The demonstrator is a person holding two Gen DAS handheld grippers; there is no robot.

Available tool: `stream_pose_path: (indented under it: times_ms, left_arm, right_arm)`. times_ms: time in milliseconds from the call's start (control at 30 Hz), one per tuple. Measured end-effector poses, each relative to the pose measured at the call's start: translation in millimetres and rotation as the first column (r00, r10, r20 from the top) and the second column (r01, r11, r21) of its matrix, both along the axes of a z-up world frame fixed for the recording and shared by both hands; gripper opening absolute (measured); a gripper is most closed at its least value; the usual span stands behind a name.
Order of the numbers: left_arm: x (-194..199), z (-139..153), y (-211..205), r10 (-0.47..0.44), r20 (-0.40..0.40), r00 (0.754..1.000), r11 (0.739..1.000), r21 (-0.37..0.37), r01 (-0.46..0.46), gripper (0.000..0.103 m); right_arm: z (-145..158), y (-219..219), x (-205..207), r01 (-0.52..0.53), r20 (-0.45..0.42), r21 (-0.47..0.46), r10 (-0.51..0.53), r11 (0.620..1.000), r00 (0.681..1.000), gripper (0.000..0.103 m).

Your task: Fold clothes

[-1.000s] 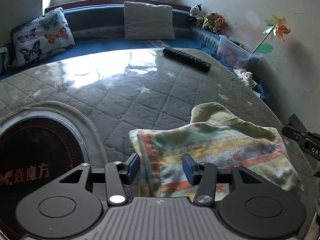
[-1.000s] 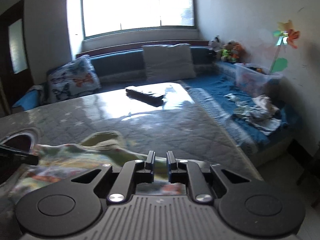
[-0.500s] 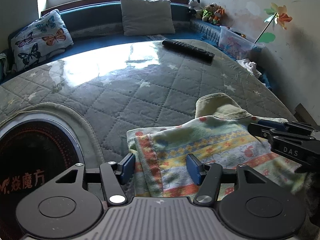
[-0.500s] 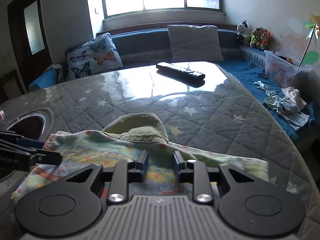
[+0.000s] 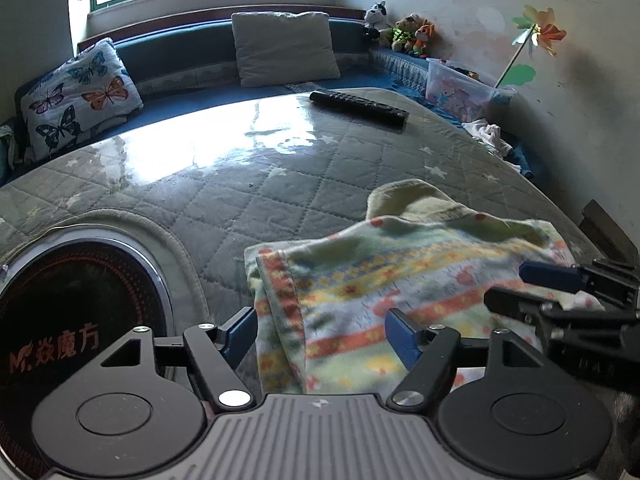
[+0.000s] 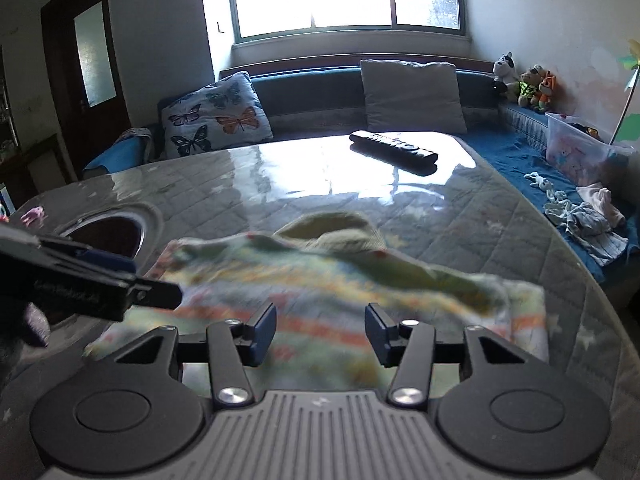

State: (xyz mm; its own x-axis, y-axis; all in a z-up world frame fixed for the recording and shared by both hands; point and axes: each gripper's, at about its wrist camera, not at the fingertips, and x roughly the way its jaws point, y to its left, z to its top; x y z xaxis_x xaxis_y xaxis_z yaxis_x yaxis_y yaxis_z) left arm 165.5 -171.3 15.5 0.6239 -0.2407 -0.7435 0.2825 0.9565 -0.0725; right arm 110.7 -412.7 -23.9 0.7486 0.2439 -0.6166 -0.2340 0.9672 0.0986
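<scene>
A folded patterned garment (image 5: 404,284) with an olive-green piece beneath it lies on the quilted tabletop (image 5: 248,184), near its front right edge. The left gripper (image 5: 320,334) straddles the garment's left folded edge, jaws wide and opening, pads clear of the cloth. The right gripper (image 6: 320,334) hovers over the garment's near edge, jaws half apart and opening, gripping nothing. A remote control (image 6: 394,152) rests well beyond.
</scene>
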Motion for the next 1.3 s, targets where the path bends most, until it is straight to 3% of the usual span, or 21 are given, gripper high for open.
stream_pose_path:
  times_ms: [333,633,800,933,1000,1300]
  left_arm:
    - [-35.3,-7.9,0.6,-0.021,0.021,1.000,0.999,0.028,0.020,0.082]
    - [-52.0,-13.5,7.0,-0.022,0.037,0.999,0.999,0.035,0.021,0.087]
    - [-63.0,-9.7,17.0,-0.007,0.069,0.998,1.000,0.013,0.006,0.096]
    - [-70.8,-10.3,23.8,0.003,0.080,0.997,1.000,0.000,-0.003,0.100]
    - [-74.2,-10.5,26.7,0.005,0.084,0.996,1.000,-0.007,-0.004,0.102]
    - [-83.5,-5.0,36.5,0.012,0.097,0.995,1.000,-0.022,-0.010,0.103]
  right_arm:
    - [-6.9,11.7,-49.1,0.026,0.009,-0.044,-0.026,0.999,1.000,0.052]
    - [-10.3,6.2,-70.7,0.048,0.003,-0.027,-0.048,0.998,0.999,0.056]
    - [-6.6,-0.4,-80.9,0.082,0.037,-0.036,-0.081,0.996,0.996,0.075]
    - [-6.8,-8.7,-82.3,0.111,0.053,-0.047,-0.108,0.993,0.993,0.081]
    - [-6.8,-11.6,-81.3,0.115,0.062,-0.051,-0.112,0.992,0.992,0.089]
    - [-15.3,-34.1,-76.3,0.172,0.023,-0.037,-0.171,0.984,0.985,0.091]
